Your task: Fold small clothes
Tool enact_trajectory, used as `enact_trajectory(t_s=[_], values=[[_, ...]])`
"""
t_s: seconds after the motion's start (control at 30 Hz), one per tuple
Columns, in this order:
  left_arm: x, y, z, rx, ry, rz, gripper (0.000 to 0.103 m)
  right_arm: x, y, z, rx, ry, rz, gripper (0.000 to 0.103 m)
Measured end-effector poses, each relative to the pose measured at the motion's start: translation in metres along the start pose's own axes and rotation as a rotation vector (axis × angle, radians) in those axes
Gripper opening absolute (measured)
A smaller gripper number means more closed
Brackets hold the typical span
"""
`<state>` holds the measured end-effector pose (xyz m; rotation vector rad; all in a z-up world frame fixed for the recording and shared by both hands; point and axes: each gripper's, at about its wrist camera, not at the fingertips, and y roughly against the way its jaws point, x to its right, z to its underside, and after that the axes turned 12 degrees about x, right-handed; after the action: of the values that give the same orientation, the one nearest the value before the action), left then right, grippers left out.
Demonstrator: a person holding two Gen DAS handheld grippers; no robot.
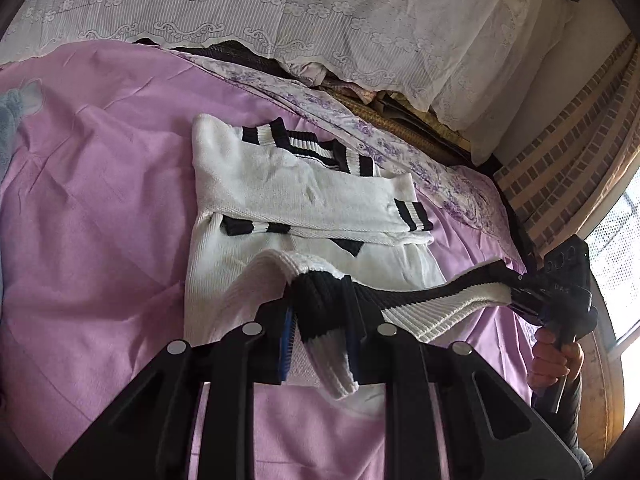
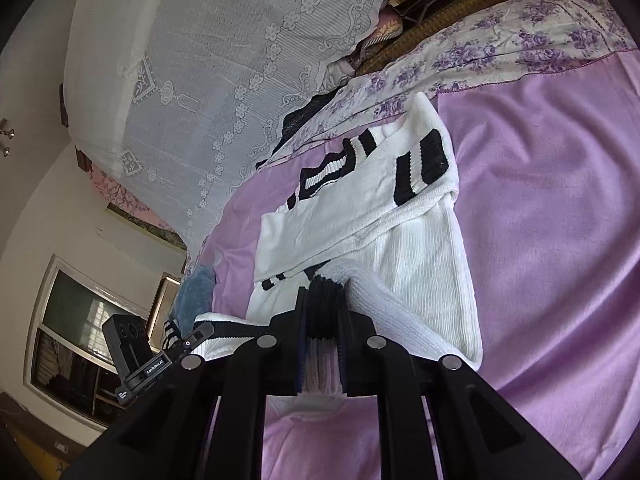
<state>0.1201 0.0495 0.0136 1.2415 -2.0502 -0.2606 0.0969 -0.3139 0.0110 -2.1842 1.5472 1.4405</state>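
Observation:
A small white knit sweater [image 1: 288, 188] with black-striped collar and cuffs lies on the purple bed cover, both sleeves folded across its chest; it also shows in the right wrist view [image 2: 404, 240]. My left gripper [image 1: 320, 312] is shut on the black-and-white ribbed hem [image 1: 420, 304] at one corner, lifted off the bed. My right gripper [image 2: 324, 304] is shut on the hem's other corner; it shows in the left wrist view [image 1: 524, 300] at the right. The hem hangs stretched between them above the sweater's lower body.
The purple cover [image 1: 100, 200] spreads left and near. A white lace-covered pile [image 1: 320, 12] and a floral cloth [image 1: 400, 140] lie behind the sweater. A blue garment [image 1: 12, 120] lies at the far left. A window [image 2: 80, 320] shows beyond the bed.

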Motion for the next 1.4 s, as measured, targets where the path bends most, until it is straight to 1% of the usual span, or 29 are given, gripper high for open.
enact_trajectory(t_s=[0.27,0.57,0.67,0.73,0.83,0.87,0.9,0.97,1.0,1.03,1.07,1.1,1.13,1.17,1.2,1.23,1.27,1.3,1.33,1.4], values=[[-0.013,-0.045,-0.047,0.03,0.027,-0.028,0.02,0.011,-0.055,-0.048,0.026,-0.045,0.002,0.013],[-0.039,-0.103,-0.089,0.063,0.111,-0.032,0.02,0.038,-0.12,-0.095,0.054,-0.122,-0.002,0.013],[-0.052,-0.123,-0.097,0.083,0.144,-0.05,0.02,0.044,-0.141,-0.107,0.065,-0.127,0.012,0.013],[-0.058,-0.136,-0.1,0.086,0.144,-0.064,0.02,0.047,-0.156,-0.113,0.072,-0.12,0.029,0.013],[-0.069,-0.155,-0.097,0.084,0.152,-0.083,0.02,0.055,-0.179,-0.117,0.076,-0.1,0.064,0.013],[-0.074,-0.16,-0.096,0.081,0.164,-0.085,0.02,0.059,-0.184,-0.117,0.075,-0.102,0.064,0.014],[-0.079,-0.164,-0.094,0.075,0.181,-0.084,0.023,0.064,-0.189,-0.118,0.07,-0.11,0.059,0.017],[-0.087,-0.163,-0.092,0.075,0.231,-0.052,0.023,0.068,-0.189,-0.119,0.063,-0.133,0.026,0.018],[-0.088,-0.158,-0.094,0.082,0.252,-0.033,0.024,0.068,-0.184,-0.12,0.073,-0.14,0.01,0.022],[-0.088,-0.15,-0.096,0.107,0.264,-0.024,0.026,0.065,-0.177,-0.121,0.1,-0.135,0.002,0.023],[-0.084,-0.138,-0.099,0.149,0.256,-0.029,0.036,0.06,-0.169,-0.122,0.126,-0.117,-0.005,0.024],[-0.078,-0.125,-0.101,0.196,0.232,-0.051,0.055,0.054,-0.163,-0.123,0.148,-0.091,-0.009,0.024],[-0.071,-0.113,-0.104,0.239,0.2,-0.079,0.062,0.048,-0.156,-0.124,0.173,-0.069,-0.011,0.026],[-0.062,-0.103,-0.105,0.275,0.163,-0.095,0.067,0.042,-0.148,-0.125,0.213,-0.045,-0.004,0.032],[-0.053,-0.096,-0.106,0.29,0.128,-0.086,0.067,0.036,-0.139,-0.126,0.27,-0.016,0.017,0.035],[-0.045,-0.095,-0.107,0.288,0.099,-0.065,0.067,0.03,-0.129,-0.127,0.328,0.016,0.033,0.035],[-0.037,-0.096,-0.107,0.276,0.075,-0.045,0.068,0.025,-0.122,-0.128,0.366,0.049,0.039,0.037],[-0.029,-0.1,-0.105,0.258,0.048,-0.03,0.069,0.02,-0.118,-0.13,0.386,0.075,0.045,0.037],[-0.021,-0.105,-0.102,0.239,0.018,-0.023,0.069,0.016,-0.118,-0.129,0.386,0.097,0.048,0.037],[-0.004,-0.124,-0.095,0.197,-0.057,-0.034,0.071,0.008,-0.129,-0.126,0.324,0.139,0.023,0.037]])
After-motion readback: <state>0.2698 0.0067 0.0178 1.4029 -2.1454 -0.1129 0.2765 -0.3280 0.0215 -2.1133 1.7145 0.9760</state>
